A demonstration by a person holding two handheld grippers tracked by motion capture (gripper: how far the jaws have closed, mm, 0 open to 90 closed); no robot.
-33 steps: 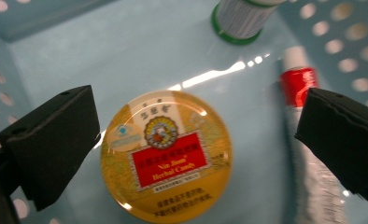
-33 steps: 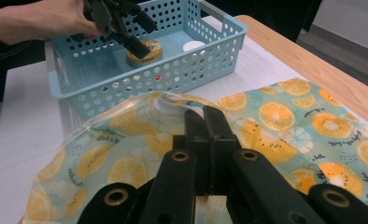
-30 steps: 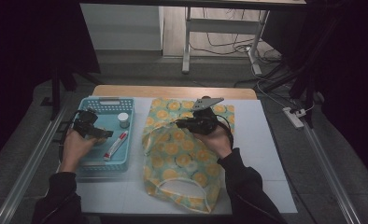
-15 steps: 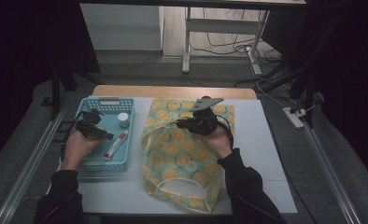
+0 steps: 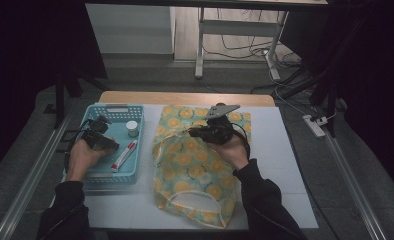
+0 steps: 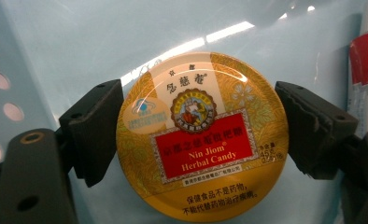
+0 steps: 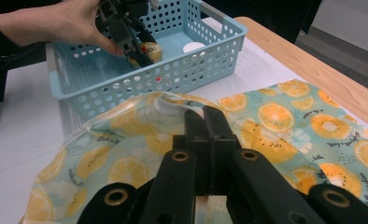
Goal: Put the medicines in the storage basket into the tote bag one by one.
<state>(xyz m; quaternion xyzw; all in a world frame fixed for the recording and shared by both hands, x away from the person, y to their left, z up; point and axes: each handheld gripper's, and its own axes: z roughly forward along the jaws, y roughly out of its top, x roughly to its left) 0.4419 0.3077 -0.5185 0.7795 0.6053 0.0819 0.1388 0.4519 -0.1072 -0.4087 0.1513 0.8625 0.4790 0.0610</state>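
Left gripper (image 6: 198,135): the two black pads (image 6: 95,130) stand on either side of a round yellow-and-red candy tin (image 6: 201,140), the jaws having just been closing on it; the left pad meets the tin's rim, the right pad sits just beside it, and whether they press cannot be told. The tin lies flat on the floor of a pale blue perforated plastic basket (image 5: 112,177), with a red-and-white tube (image 5: 124,155) just beside it and a small white-lidded jar (image 5: 132,128) farther back. Right gripper (image 7: 205,122): jaws clenched together, nipping the lifted edge of a fruit-printed fabric bag (image 5: 195,170). The bag lies spread on the white table top (image 5: 280,165), just right of the basket
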